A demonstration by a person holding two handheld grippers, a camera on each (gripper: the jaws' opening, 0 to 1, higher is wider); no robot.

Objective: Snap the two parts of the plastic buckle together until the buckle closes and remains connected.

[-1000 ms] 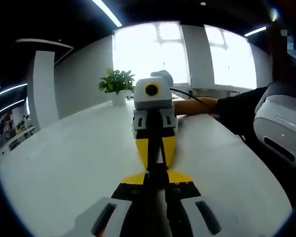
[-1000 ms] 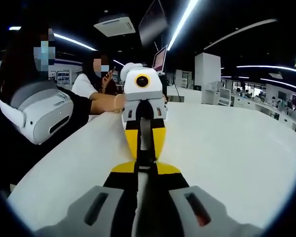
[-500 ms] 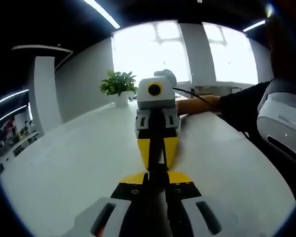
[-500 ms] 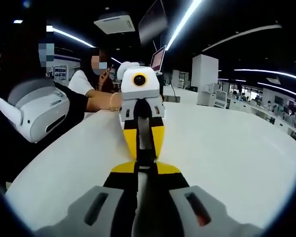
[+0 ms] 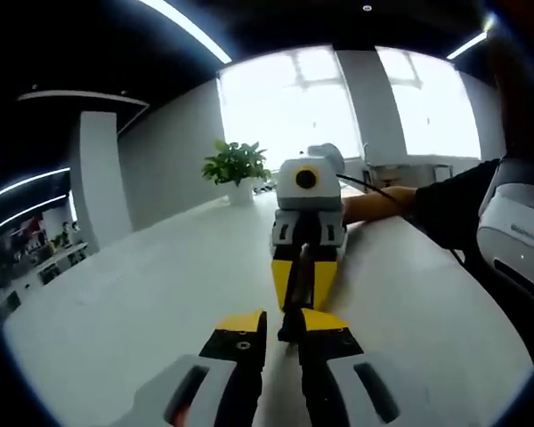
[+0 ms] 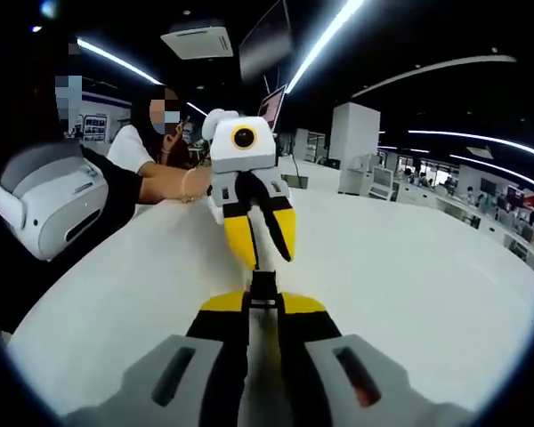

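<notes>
Your left yellow-tipped gripper [image 5: 280,334] spread apart, your right yellow-tipped gripper [image 6: 263,301] clamped on the black plastic buckle [image 6: 263,286] above the white table [image 6: 409,285], no readable writing.

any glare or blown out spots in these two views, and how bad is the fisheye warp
Left gripper view: windows blown out white behind the potted plant, white table bulging. Right gripper view: dim room, ceiling light strips bent into arcs, far desks soft.
</notes>
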